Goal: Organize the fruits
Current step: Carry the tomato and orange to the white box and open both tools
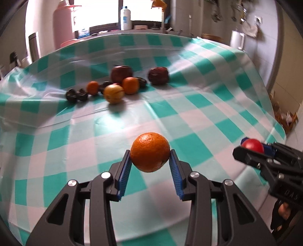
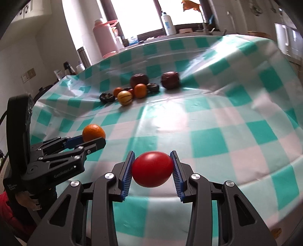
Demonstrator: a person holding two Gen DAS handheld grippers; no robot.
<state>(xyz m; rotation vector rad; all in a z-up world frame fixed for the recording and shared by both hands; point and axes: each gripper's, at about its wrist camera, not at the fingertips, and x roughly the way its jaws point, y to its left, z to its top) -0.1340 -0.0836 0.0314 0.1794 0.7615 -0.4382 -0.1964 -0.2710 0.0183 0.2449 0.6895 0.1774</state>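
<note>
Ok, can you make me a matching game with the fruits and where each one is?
Things:
1. big orange
2. red tomato
3. yellow fruit
4. white bottle

Places:
A. by the window
B. in the left gripper
C. in the fruit pile on the tablecloth
D. in the right gripper

Pairs: 1-B, 2-D, 3-C, 4-A

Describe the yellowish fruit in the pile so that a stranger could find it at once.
On the checked tablecloth, look at the cluster of fruit in the far middle. The yellowish fruit lies at the cluster's near edge, beside an orange. It alone is pale yellow; its neighbours are orange, dark red or nearly black.
</note>
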